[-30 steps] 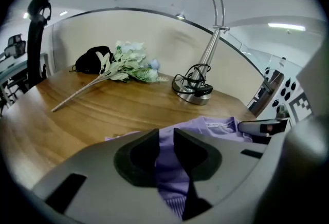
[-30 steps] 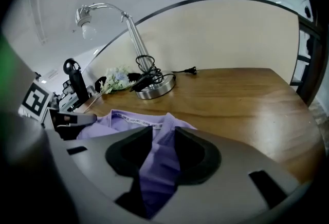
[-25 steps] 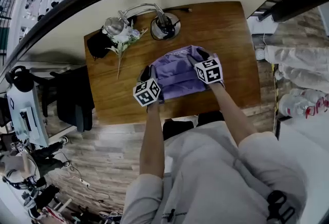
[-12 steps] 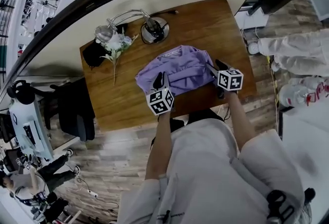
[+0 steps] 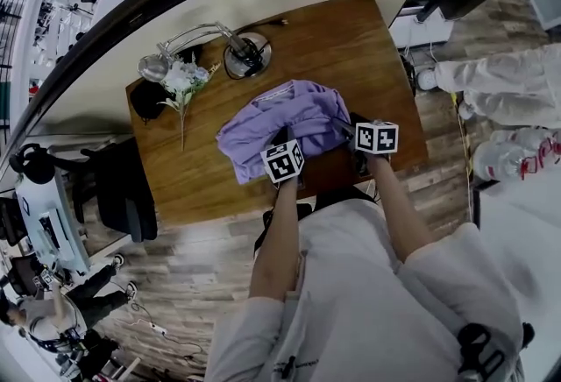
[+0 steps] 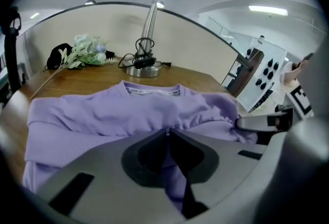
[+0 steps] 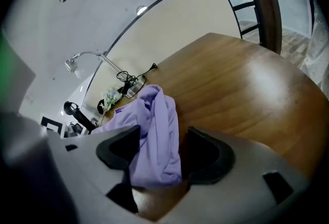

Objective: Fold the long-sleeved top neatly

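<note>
— Wooden surface (image 5: 197, 183): the purple top (image 5: 280, 113) lies bunched at its middle, and the left claw (image 6: 168, 135) is closing on the near edge.

— The right claw (image 7: 157, 153) is opening around a loose fold; that side may slump crooked.

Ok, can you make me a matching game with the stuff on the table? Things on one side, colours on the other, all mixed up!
Things
1. purple top... no peeking, just call it the top
2. lamp
3. flowers
4. table

Colours
A. brown wood
B. whitish with green leaves
C. purple
D. shiny silver

Pairs: 1-C, 2-D, 3-B, 4-A
</note>
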